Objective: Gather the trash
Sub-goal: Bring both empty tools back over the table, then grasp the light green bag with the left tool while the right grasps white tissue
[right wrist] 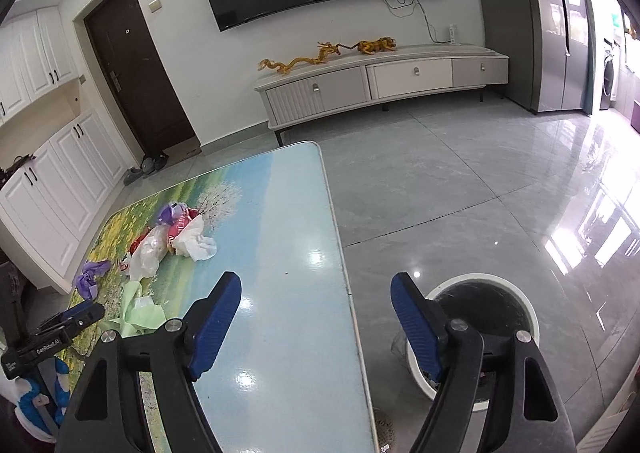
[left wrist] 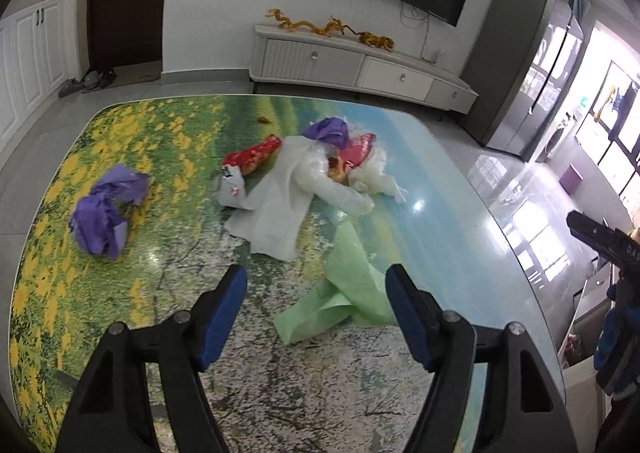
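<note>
pale green plastic bag (left wrist: pixel 352 293) lies crumpled on the counter (left wrist: pixel 120 293), just ahead of the left gripper (left wrist: pixel 316 285), whose jaws stand apart and empty, likely lined up to take it. at 12 o'clock, a heap of white wrappers (left wrist: pixel 320 181); at 10 o'clock, a purple bag (left wrist: pixel 104 213). the right gripper (right wrist: pixel 316 293), jaws apart, hangs over the counter edge beside the floor bin (right wrist: pixel 484 317), presumably for dropping.

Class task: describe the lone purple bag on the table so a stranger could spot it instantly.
Start at the table printed with a flower-meadow scene. On its yellow-flower side, apart from the central heap of wrappers, lies the crumpled purple bag. Unlike the other purple piece in the heap, nothing touches it.
</note>
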`<state>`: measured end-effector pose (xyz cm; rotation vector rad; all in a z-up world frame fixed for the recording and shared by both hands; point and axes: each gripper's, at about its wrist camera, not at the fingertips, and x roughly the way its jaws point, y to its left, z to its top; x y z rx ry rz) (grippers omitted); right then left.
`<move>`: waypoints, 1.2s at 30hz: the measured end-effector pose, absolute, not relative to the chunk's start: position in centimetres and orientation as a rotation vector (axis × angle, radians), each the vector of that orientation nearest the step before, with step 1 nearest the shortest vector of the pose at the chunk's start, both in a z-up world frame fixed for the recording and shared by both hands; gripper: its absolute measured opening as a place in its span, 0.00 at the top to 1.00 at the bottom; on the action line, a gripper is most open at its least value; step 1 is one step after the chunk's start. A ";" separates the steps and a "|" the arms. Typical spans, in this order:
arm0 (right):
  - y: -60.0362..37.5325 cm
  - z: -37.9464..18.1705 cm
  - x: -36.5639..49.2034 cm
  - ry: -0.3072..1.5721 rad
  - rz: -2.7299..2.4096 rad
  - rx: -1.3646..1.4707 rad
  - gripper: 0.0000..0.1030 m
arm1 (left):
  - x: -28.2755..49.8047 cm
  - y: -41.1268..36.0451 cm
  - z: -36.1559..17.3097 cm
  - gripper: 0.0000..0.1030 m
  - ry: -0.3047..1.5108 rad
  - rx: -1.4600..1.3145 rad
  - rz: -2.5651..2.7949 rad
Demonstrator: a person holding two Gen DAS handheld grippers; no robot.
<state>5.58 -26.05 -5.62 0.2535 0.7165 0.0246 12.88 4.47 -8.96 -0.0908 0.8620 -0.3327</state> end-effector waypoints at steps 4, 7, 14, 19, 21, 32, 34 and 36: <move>-23.9 -6.1 7.8 0.741 0.074 0.221 0.26 | 13.8 2.2 -10.4 0.32 0.896 -0.055 -0.371; -22.0 -6.6 9.6 0.761 0.115 0.189 0.26 | 14.0 1.9 -11.5 0.33 0.920 -0.064 -0.391; -18.1 -8.0 13.1 0.793 0.206 0.146 0.26 | 13.5 3.5 -12.5 0.44 0.917 -0.133 -0.437; -16.0 -8.9 15.0 0.810 0.254 0.140 0.26 | 12.8 5.2 -12.6 0.57 0.893 -0.176 -0.477; -15.1 -9.4 15.8 0.821 0.273 0.130 0.26 | 12.6 5.9 -12.6 0.62 0.883 -0.200 -0.493; -10.7 -11.4 20.3 0.861 0.323 0.043 0.37 | 11.2 8.4 -12.1 0.74 0.842 -0.240 -0.534; -10.2 -11.9 20.7 0.875 0.324 0.027 0.46 | 11.0 8.8 -12.0 0.75 0.839 -0.244 -0.525; -9.9 -12.5 20.8 0.890 0.326 0.014 0.57 | 10.7 9.1 -11.9 0.76 0.837 -0.245 -0.514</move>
